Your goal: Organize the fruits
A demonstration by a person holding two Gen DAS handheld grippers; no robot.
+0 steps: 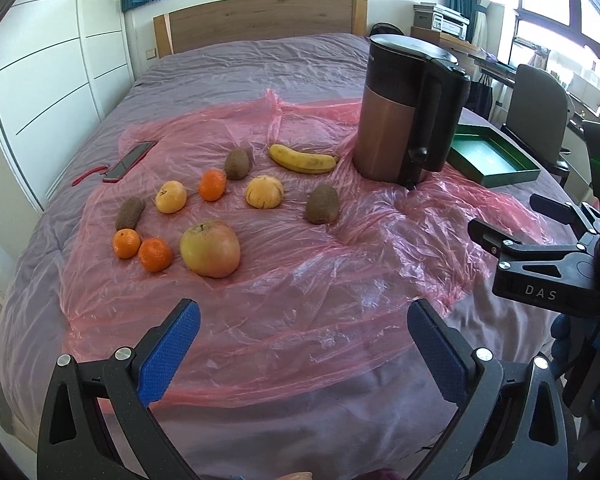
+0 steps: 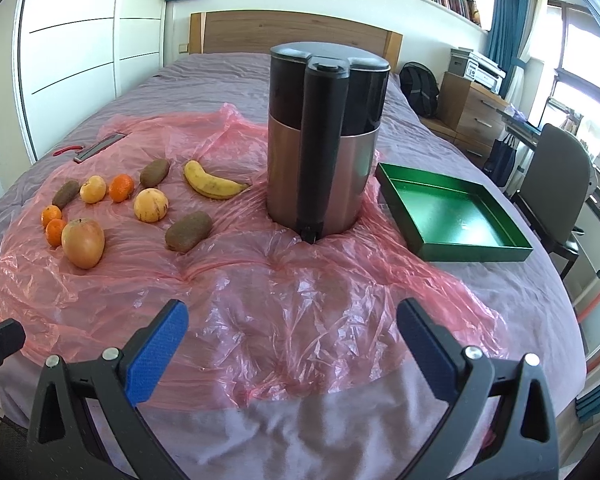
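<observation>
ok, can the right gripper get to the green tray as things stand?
Probably yes. The right gripper is open and holds nothing, and the green tray lies ahead to its right on bare bedding. The jug stands left of that line, so nothing looks in the way.

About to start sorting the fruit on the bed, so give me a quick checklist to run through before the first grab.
1. Left gripper open, nothing held: ok.
2. Right gripper open, nothing held: ok.
3. Green tray empty: ok.
4. Fruits apart enough to grip: not ok for the two mandarins, which touch; apple and banana ok.
5. Tall jug stands between fruit and tray: not ok.
</observation>
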